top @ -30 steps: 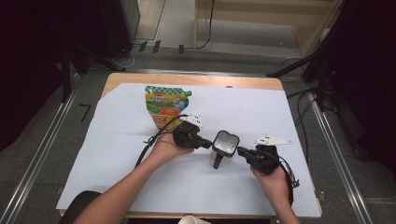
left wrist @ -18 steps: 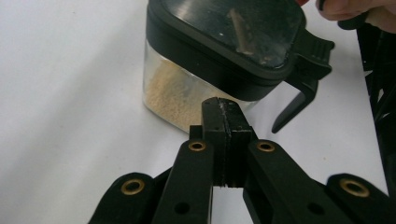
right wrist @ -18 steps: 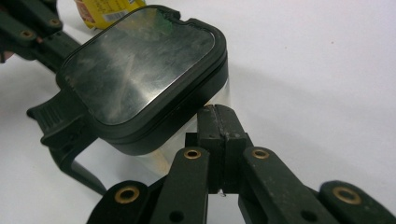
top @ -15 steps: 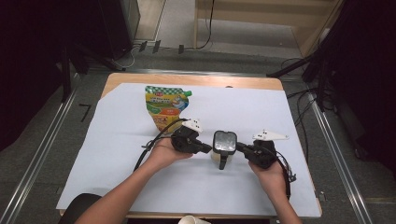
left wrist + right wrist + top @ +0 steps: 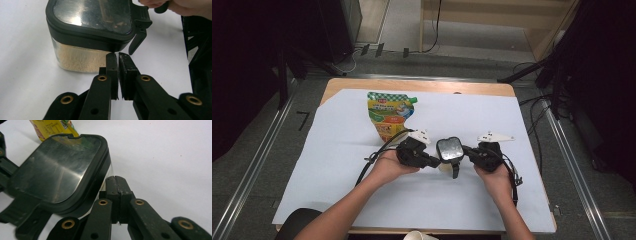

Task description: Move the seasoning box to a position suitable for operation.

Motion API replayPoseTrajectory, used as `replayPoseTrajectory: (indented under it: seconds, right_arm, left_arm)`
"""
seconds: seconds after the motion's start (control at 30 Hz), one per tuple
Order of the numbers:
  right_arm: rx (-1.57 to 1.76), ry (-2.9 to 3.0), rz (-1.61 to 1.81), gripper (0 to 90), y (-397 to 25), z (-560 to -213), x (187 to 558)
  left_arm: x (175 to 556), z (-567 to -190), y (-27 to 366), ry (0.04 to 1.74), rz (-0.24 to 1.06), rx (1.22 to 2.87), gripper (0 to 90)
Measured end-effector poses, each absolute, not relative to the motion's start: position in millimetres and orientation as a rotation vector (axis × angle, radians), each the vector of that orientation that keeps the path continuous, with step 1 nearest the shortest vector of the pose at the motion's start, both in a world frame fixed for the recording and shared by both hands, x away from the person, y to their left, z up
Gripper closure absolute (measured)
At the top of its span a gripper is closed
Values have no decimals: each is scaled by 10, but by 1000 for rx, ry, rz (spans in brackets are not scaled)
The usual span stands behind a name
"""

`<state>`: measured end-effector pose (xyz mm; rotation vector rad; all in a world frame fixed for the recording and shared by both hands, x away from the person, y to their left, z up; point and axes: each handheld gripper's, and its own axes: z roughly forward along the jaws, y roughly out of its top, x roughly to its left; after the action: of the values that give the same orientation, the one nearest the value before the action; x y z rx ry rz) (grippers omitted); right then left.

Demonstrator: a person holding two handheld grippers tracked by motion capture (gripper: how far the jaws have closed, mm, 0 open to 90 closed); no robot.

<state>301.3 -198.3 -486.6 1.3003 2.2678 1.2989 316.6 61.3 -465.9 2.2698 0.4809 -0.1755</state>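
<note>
Both hand-held grippers have closed in on the jar (image 5: 450,149): left hand-held gripper (image 5: 118,56) and right hand-held gripper (image 5: 115,180) clenched, touching its sides.

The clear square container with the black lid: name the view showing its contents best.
The left gripper view: the clear square container with the black lid shows pale granules through its wall. The right gripper view shows mostly the lid; the high view shows it small from above.
</note>
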Motion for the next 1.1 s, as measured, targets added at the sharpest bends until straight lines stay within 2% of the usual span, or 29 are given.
replayPoseTrajectory:
  seconds: [0.07, 0.17, 0.3, 0.53, 0.7, 1.1]
  right_arm:
    - [1298, 2273, 1294, 900, -1979, -4877, 3027]
    - [1278, 2273, 1279, 900, -2017, -4856, 3011]
    - [1286, 2265, 1290, 900, -2077, -4805, 2955]
    - [1256, 2290, 1284, 900, -2118, -4693, 2636]
    - [1243, 2318, 1292, 900, -2087, -4694, 2445]
    - [1125, 2384, 1320, 900, -1818, -4736, 2145]
  left_arm:
    - [3174, -4654, 630, 484, -188, 2270, 848]
    - [3176, -4634, 703, 538, -208, 2263, 757]
    - [3176, -4602, 777, 527, -187, 2253, 703]
    - [3192, -4536, 845, 526, -205, 2211, 524]
    - [3164, -4483, 826, 484, -174, 2232, 486]
    - [3163, -4404, 881, 454, -176, 2210, 478]
